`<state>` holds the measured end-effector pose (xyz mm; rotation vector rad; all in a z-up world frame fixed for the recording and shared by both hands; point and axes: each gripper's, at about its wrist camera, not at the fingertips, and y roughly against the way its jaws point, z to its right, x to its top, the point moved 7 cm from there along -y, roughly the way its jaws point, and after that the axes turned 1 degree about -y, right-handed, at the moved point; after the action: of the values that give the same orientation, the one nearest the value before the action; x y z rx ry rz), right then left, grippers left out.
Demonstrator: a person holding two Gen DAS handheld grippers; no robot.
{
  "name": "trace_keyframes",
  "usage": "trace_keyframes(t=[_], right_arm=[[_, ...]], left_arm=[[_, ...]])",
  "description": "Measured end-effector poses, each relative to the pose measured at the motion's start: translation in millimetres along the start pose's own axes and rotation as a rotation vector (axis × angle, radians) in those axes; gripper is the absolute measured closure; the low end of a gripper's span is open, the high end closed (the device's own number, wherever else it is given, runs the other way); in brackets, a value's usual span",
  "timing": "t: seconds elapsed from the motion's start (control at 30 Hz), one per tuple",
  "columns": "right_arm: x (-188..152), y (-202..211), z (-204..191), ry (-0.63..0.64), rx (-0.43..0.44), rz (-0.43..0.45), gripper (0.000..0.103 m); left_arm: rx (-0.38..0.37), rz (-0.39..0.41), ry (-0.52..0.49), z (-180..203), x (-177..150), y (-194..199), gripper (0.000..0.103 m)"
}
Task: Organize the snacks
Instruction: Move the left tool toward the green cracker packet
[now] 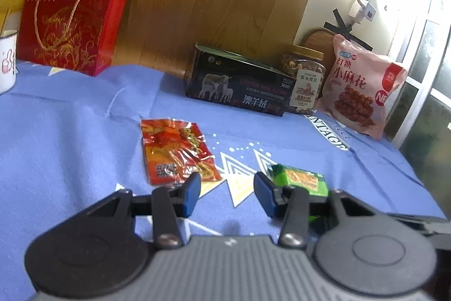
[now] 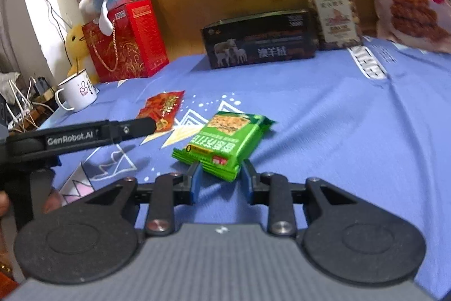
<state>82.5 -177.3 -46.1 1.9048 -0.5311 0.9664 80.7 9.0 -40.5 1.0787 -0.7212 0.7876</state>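
A green snack pack (image 2: 225,137) is held at its near edge between the fingers of my right gripper (image 2: 221,182), a little above the blue cloth; it also shows in the left wrist view (image 1: 303,178). A red snack packet (image 1: 176,150) lies flat on the cloth, also seen in the right wrist view (image 2: 163,107). My left gripper (image 1: 227,192) is open and empty, its tips just short of the red packet, with the green pack to its right. In the right wrist view the left gripper (image 2: 141,126) reaches in from the left.
Along the back stand a black box (image 1: 239,83), a jar of nuts (image 1: 304,81), a pink snack bag (image 1: 360,86) and a red gift box (image 1: 73,19) with a plush toy on top. A white mug (image 2: 77,92) stands at the left edge.
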Motion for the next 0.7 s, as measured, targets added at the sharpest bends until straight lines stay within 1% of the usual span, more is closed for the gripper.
trace_keyframes(t=[0.13,0.23,0.4,0.53,0.6,0.7], right_arm=[[6.9,-8.2,-4.5,-0.008,0.014,0.01,0.07],[4.2,-8.9,-4.4,-0.016,0.025,0.016,0.068],[3.4,-6.7,-0.9,-0.043,0.057,0.022,0.068],[2.9,-7.4,-4.1,-0.024,0.057,0.022,0.069],[2.5,-7.6,-4.2,-0.017,0.042,0.023,0.078],[3.0,-7.4,-2.0,-0.032,0.048,0.026,0.081]], left_arm=[[-0.008,-0.008,0.023,-2.3,-1.0,-0.5,0.061],[-0.014,-0.011,0.03,-2.9,-1.5,-0.8,0.061],[-0.026,-0.027,0.024,-1.8,-1.8,-3.5,0.061],[-0.036,-0.026,0.02,-0.8,-1.9,-3.7,0.059],[-0.04,-0.028,0.022,-0.7,-2.3,-4.1,0.059],[-0.05,-0.033,0.028,-1.0,-2.5,-4.9,0.059]])
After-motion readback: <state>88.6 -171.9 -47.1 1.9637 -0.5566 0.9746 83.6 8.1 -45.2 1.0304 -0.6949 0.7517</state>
